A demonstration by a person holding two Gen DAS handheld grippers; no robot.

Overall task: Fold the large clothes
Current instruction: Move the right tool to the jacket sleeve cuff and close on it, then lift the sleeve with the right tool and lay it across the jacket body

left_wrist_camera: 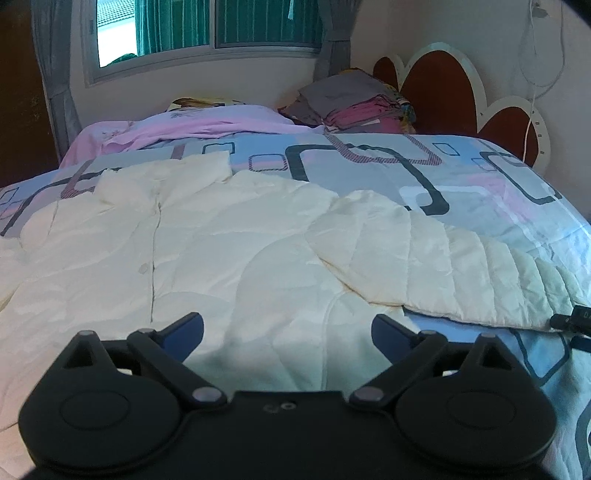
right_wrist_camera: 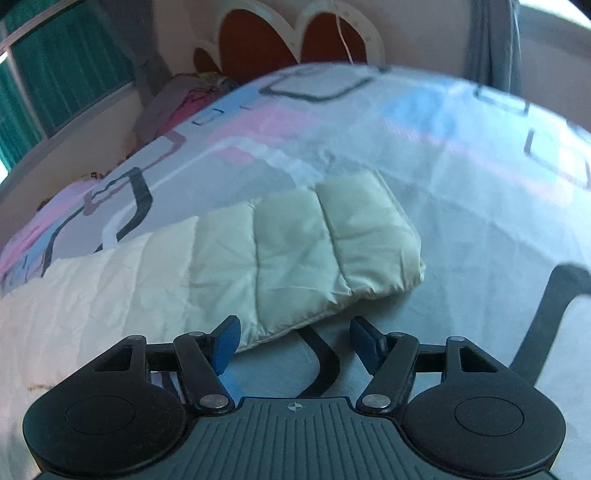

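Note:
A cream quilted jacket (left_wrist_camera: 221, 251) lies flat and front up on the bed, its snap placket running away from me. One sleeve (left_wrist_camera: 461, 266) stretches out to the right. My left gripper (left_wrist_camera: 288, 328) hovers open over the jacket's near hem with nothing between its fingers. In the right wrist view the sleeve's cuff end (right_wrist_camera: 332, 240) lies just ahead. My right gripper (right_wrist_camera: 295, 332) is open, its left fingertip (right_wrist_camera: 227, 338) beside the sleeve's near edge, and the pads do not press on the fabric. A dark part of the right gripper (left_wrist_camera: 572, 321) shows at the sleeve's tip.
The bed wears a blue, pink and grey patterned cover (left_wrist_camera: 461, 177). At the back lie a pink blanket (left_wrist_camera: 207, 122) and a pile of folded clothes (left_wrist_camera: 354, 103) before a brown and white headboard (left_wrist_camera: 436, 85). A window (left_wrist_camera: 207, 29) is behind.

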